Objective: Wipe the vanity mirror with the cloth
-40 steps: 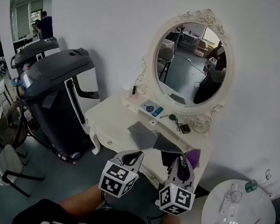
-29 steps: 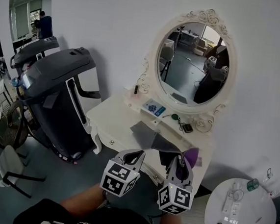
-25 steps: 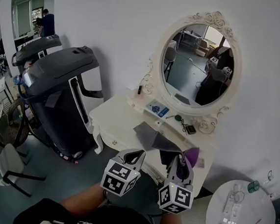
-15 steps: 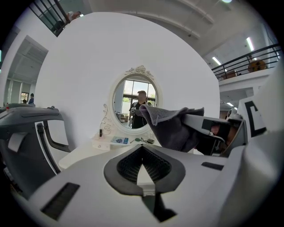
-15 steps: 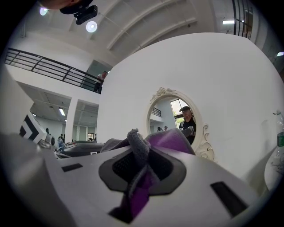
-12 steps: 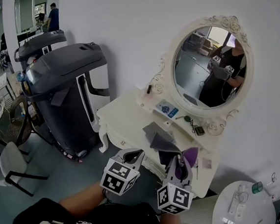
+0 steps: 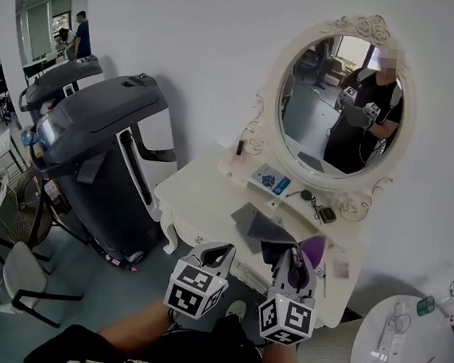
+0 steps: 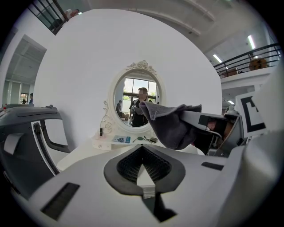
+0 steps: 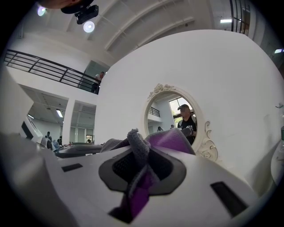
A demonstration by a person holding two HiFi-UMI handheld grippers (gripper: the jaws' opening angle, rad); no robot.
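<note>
Cloth (image 7: pixel 310 248), grey and purple, sat pinched in the closed jaws of the right gripper (image 7: pixel 292 261), below and apart from the vanity mirror (image 7: pixel 343 100), seemingly carried for wiping, the left gripper (image 7: pixel 217 253) closed empty alongside.

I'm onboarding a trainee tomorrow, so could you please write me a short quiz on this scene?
1. True or false: the cloth is touching the mirror.
2. Fill in: the left gripper is empty, its jaws ___.
3. What holds the cloth? A) the left gripper B) the right gripper C) neither

Key: 1 false, it is well short of the glass; 2 shut; 3 B.
</note>
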